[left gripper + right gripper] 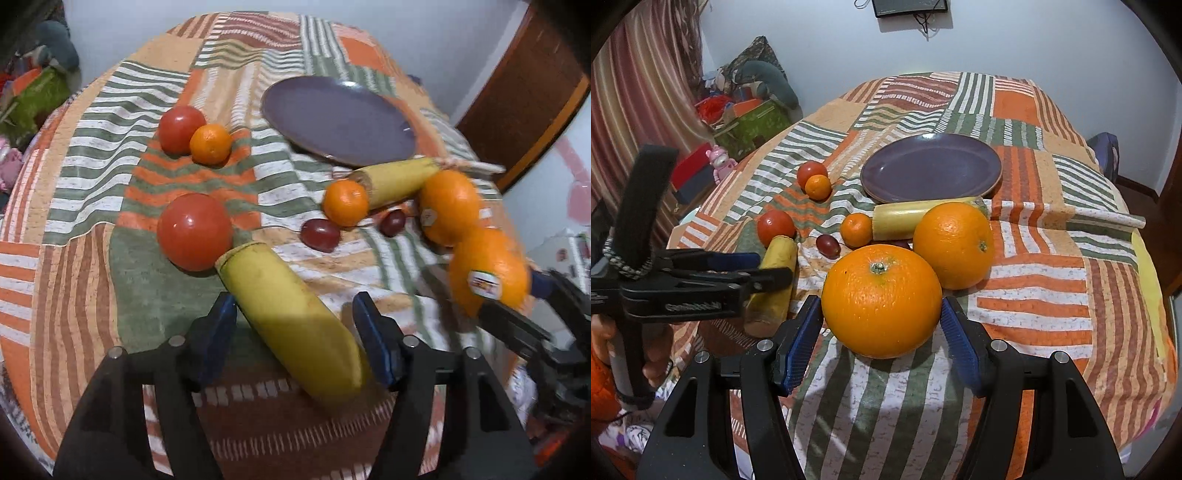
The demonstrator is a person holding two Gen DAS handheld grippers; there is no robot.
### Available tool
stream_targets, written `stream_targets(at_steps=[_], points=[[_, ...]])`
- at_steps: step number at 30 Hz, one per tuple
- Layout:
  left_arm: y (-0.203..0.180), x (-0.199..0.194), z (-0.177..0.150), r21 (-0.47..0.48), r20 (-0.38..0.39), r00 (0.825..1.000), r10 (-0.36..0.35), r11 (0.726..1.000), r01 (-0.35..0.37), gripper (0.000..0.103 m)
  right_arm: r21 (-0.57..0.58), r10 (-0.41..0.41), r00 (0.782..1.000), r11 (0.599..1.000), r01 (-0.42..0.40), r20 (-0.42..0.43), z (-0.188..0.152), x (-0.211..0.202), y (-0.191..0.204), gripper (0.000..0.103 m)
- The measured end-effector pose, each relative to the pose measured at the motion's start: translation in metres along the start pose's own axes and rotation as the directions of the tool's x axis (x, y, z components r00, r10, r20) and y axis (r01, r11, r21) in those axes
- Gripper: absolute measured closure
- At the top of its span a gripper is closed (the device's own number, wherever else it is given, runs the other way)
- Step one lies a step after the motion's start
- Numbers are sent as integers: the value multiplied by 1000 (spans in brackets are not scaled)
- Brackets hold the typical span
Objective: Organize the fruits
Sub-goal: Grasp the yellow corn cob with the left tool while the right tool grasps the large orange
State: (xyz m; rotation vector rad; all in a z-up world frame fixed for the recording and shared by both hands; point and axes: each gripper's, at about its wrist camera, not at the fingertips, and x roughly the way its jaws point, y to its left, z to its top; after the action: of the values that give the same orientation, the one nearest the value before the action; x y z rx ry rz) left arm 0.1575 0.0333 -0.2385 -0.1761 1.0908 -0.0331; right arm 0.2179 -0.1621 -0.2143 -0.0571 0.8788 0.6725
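Note:
A purple plate [931, 168] sits empty at mid-table; it also shows in the left wrist view [340, 118]. My left gripper [295, 325] is open, its blue pads either side of a yellow banana piece [291, 317] lying on the cloth. My right gripper [881, 325] is open around a large orange [881, 301], pads close to its sides. A second large orange [955, 245], another banana piece [916, 218], two tomatoes [775, 227], two mandarins [856, 229] and red grapes [827, 244] lie around.
The table wears a striped patchwork cloth [1052, 280]. A rolled paper tube [1108, 218] lies at the right. Boxes and toys [746, 118] stand on the floor at the left. A brown door [528, 88] is at the far right.

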Motion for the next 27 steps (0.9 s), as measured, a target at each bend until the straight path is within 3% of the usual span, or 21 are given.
stream_targets(at_steps=[3, 6, 10, 15, 21, 27], points=[[-5, 3, -2, 20, 18, 1000, 21, 1000, -22, 36, 4, -2, 1000, 1000, 2, 0, -2, -1, -1, 41], [-6, -1, -4, 49, 17, 1000, -3, 999, 2, 38, 11, 0, 1000, 1000, 0, -3, -2, -1, -3, 41], [-10, -15, -13, 117, -1, 999, -47, 992, 47, 50, 18, 4, 1000, 1000, -4, 6, -2, -4, -4, 41], [-19, -24, -25, 201, -9, 1000, -30, 979, 31, 56, 16, 4, 1000, 1000, -4, 21, -2, -8, -4, 41], [-8, -5, -14, 102, -28, 999, -43, 994, 46, 57, 20, -3, 1000, 1000, 2, 22, 0, -8, -5, 41], [-9, -16, -12, 110, -1, 999, -43, 993, 43, 65, 14, -18, 999, 1000, 18, 42, 4, -15, -6, 41]])
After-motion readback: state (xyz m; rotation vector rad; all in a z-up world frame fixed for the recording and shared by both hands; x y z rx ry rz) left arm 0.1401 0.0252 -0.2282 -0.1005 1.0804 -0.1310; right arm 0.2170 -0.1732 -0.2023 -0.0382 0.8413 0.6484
